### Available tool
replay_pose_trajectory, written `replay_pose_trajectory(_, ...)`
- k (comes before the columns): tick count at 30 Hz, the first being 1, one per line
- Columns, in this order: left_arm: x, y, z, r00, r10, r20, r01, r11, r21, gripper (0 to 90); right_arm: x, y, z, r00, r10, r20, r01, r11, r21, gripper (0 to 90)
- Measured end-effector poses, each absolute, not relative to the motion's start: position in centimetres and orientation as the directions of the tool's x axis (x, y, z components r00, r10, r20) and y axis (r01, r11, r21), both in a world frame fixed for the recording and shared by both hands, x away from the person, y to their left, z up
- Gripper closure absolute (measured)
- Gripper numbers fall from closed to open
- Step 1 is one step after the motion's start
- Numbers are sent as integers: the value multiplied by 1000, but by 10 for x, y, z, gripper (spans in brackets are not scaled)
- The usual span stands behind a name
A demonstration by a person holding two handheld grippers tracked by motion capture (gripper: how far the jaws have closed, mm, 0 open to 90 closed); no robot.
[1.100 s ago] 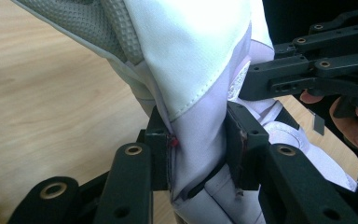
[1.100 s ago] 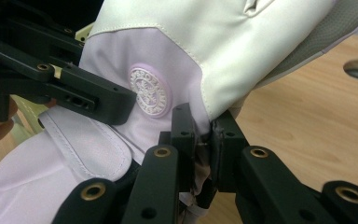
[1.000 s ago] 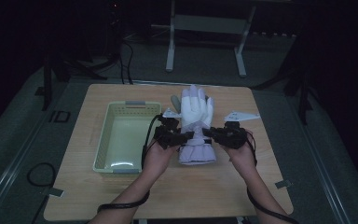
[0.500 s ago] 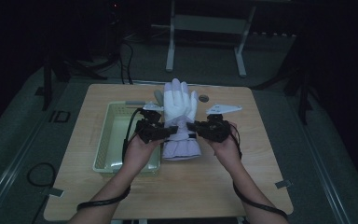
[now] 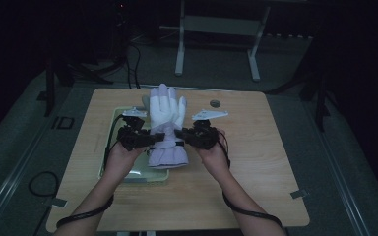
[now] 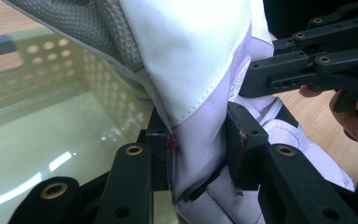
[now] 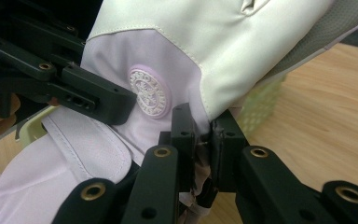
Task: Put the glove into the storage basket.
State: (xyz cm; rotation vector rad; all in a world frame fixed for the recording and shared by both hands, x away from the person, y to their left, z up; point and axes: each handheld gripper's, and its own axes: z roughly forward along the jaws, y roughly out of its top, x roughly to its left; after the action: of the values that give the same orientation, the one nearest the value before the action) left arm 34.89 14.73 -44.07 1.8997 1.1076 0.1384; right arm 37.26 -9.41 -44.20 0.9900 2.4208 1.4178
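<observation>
1. The glove (image 7: 205, 56) carries a round, raised lilac badge (image 7: 150, 93) near its wrist, seen in the right gripper view. Raised lettering runs round its rim and across its middle, but the letters are too small and soft to read.
2. In the high view, a dark mark (image 5: 65, 122) on the grey floor covering left of the surface (image 5: 275, 162) looks like the letters "ID"; the reading is uncertain.
3. No other text, label, brand or number can be read.
</observation>
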Motion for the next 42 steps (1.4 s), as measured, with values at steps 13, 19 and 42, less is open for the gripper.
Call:
replay_pose_trajectory(13, 345, 201, -453, 566, 759, -320, 655, -179, 734, 664, 377, -40, -457, -789, 585, 187, 456, 353, 817, 817)
replay_pose_trajectory(19, 348, 214, -469, 557, 755, -344, 679, -176, 712, 664, 378, -23, -468, -791, 581, 193, 469, 373, 801, 817)
replay_pose_trajectory(42, 368, 196, -513, 473, 807, -354, 828, -270, 491, 625, 380, -9, -517, -732, 656, 184, 592, 479, 648, 810)
